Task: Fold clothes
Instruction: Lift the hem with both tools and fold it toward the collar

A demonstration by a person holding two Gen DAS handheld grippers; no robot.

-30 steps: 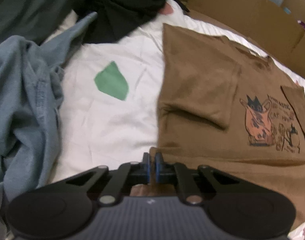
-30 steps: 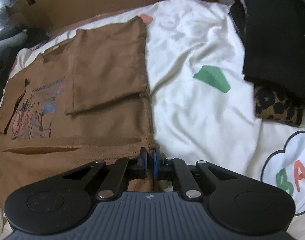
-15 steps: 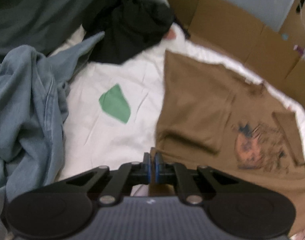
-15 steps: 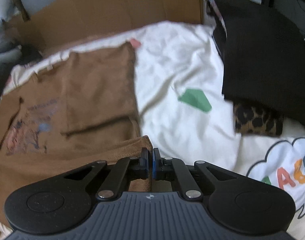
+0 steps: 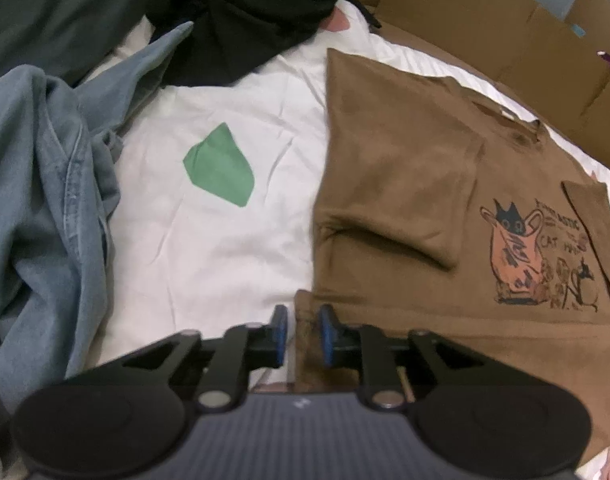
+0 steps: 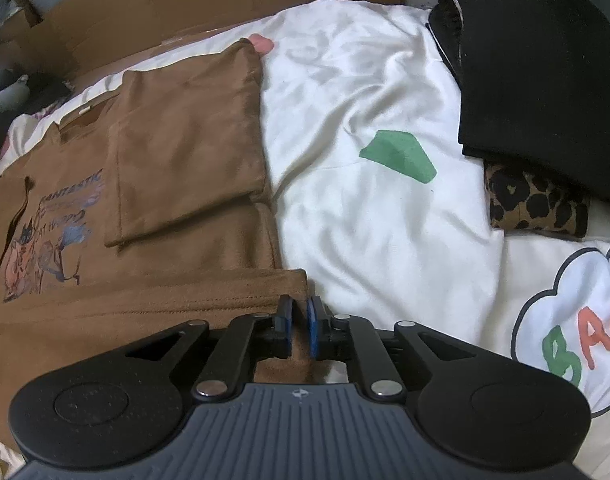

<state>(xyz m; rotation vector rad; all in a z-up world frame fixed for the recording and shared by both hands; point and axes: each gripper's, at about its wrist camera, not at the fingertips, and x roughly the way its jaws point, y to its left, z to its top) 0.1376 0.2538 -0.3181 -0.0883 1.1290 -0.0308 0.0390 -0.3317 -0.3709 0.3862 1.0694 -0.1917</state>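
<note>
Brown cotton T-shirt with cat print (image 5: 405, 168) lay part-folded on white bed sheet (image 5: 225, 248), hem doubled over. Left gripper (image 5: 301, 334) fingers opening, hem corner loose between. Right gripper (image 6: 299, 326) fingers opening beside hem. Crumpled blue denim garment (image 5: 45, 200) left; folded black garment (image 6: 545, 80) right.

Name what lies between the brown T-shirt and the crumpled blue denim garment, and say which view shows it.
Left wrist view: between the brown T-shirt and the blue denim garment lies only white bedsheet, bearing a green printed patch.
</note>
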